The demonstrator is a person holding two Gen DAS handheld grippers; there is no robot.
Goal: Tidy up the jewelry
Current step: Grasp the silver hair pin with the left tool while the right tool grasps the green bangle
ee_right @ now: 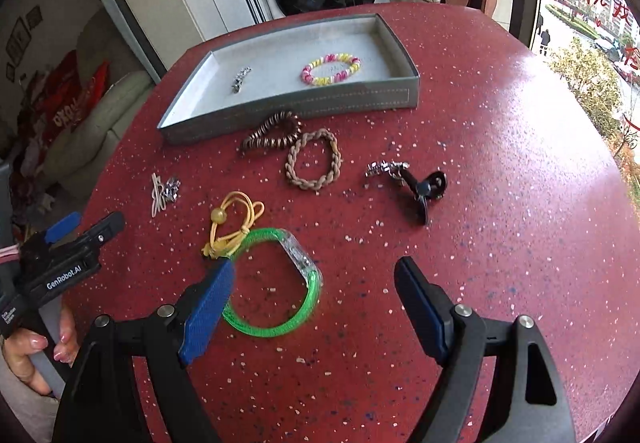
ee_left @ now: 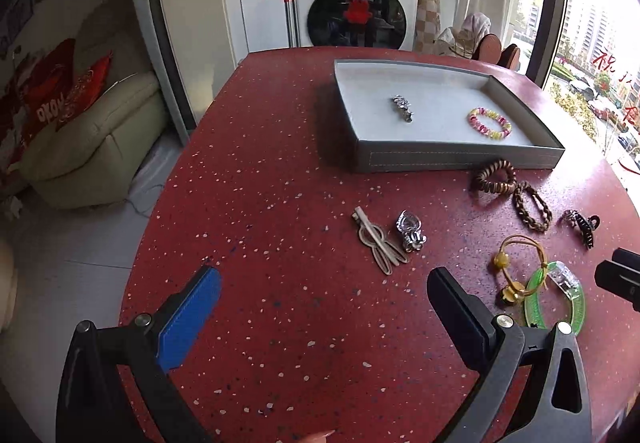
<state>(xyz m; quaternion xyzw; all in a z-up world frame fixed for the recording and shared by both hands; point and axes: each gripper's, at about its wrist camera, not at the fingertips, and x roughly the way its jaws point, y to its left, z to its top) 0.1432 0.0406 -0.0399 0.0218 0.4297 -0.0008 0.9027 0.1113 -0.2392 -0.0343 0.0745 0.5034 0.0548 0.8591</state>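
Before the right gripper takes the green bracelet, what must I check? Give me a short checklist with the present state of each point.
1. Right gripper open: ok, jaws stand wide apart.
2. Right gripper holds nothing: ok.
3. Green bracelet free to lift: not ok, the yellow hair tie overlaps its far-left edge.
4. Jaws around the bracelet: not ok, the left pad covers part of its band and the rest lies between the jaws.
5. Space in the grey tray: ok, only a silver clip and a pink-yellow bracelet inside.
6. Left gripper out of the way: ok, open over bare table.
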